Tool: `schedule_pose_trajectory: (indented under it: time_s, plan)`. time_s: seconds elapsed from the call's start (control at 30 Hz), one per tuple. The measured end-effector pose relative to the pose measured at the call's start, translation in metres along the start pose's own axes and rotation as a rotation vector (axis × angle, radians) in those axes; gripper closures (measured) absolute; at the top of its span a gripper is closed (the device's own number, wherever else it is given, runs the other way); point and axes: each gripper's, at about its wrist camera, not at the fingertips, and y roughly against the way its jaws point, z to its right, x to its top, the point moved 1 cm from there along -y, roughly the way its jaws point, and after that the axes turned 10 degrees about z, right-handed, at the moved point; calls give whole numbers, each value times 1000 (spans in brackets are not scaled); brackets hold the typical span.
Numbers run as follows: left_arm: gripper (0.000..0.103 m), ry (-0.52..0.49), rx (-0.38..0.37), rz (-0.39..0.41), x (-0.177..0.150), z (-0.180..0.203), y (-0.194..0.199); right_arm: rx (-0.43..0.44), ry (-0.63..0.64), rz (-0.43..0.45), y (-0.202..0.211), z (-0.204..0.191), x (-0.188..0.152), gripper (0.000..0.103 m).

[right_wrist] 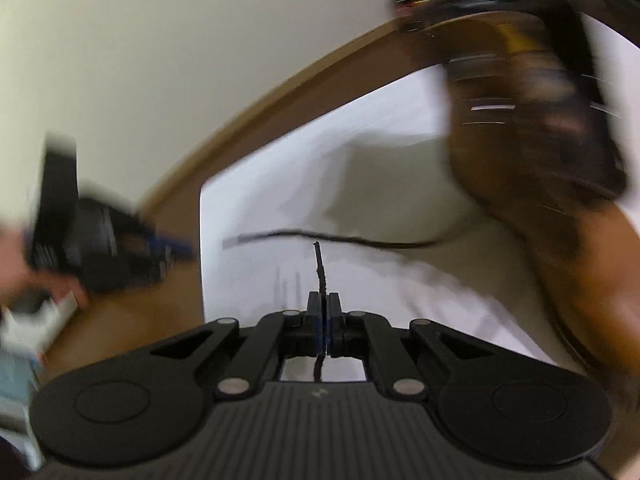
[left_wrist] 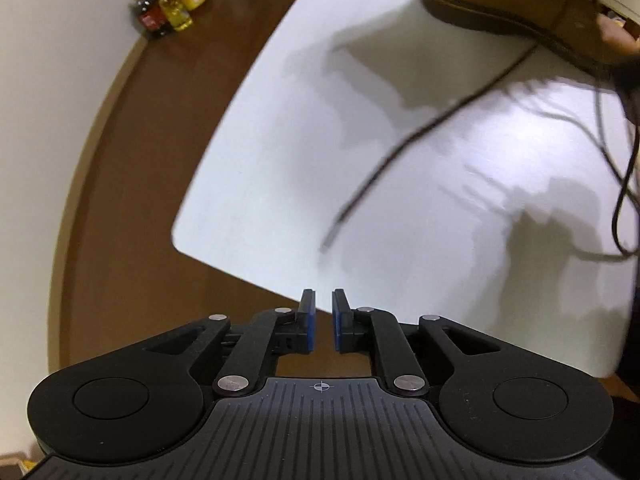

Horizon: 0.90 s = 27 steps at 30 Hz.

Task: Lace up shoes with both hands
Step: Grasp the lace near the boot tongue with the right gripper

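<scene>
The left gripper (left_wrist: 323, 318) hangs above the near edge of a white mat (left_wrist: 400, 168) that lies on the brown worktop (left_wrist: 132, 160). Its blue-padded fingers (left_wrist: 309, 320) stand a little apart with nothing between them. From the left wrist view, the tan leather boot (left_wrist: 516, 4) sits at about one o'clock on the mat, partly cut off by the frame. A dark shoelace (left_wrist: 404, 152) runs from the boot down toward the centre of the view, its tipped end lying loose on the mat, well clear of the left fingers. Thinner dark loops of lace trail along the three o'clock edge. A cluster of small bottles (left_wrist: 172, 0) stands on the worktop at eleven o'clock.

The right gripper (right_wrist: 323, 320) has its fingers pressed together on a second lace end (right_wrist: 320, 276), which sticks out ahead of the tips and also hangs behind them. In this heavily blurred view the boot (right_wrist: 532, 152) fills the two o'clock side, and the loose lace (right_wrist: 320, 237) stretches across the mat (right_wrist: 260, 208) ahead of the fingers. At nine o'clock a dark smeared shape with blue pads is probably the left gripper (right_wrist: 168, 246), with a hand (right_wrist: 20, 264) behind it.
</scene>
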Motion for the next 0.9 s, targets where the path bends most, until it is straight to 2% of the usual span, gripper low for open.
schedule_pose_trajectory:
  time_s: [0.07,0.1,0.17,0.2,0.3,0.33,0.43,0.63,0.83,0.9]
  plan:
    - [93,29,-42,45,11,13,19,-5,-90,60,24,18,6,101]
    - [93,58,-102,101,28,27,36,-8,-163,103,41,32,10,101]
    - [93,84,-170,177,49,42,53,-7,-259,150,59,52,14,100]
    - [92,92,-226,244,69,56,68,-1,-320,173,68,65,16,100]
    - [91,30,-308,368,113,94,88,40,-489,193,75,96,19,100]
    - [91,23,-312,376,117,96,88,58,-541,193,72,101,19,100]
    - [89,-60,-380,455,151,137,96,109,-689,197,70,122,22,100]
    - [88,-135,-367,463,178,178,84,180,-828,188,83,150,25,100]
    - [88,-143,-353,474,191,195,76,247,-839,152,84,152,30,100]
    - [97,-130,-355,467,195,197,71,253,-829,141,87,152,31,100]
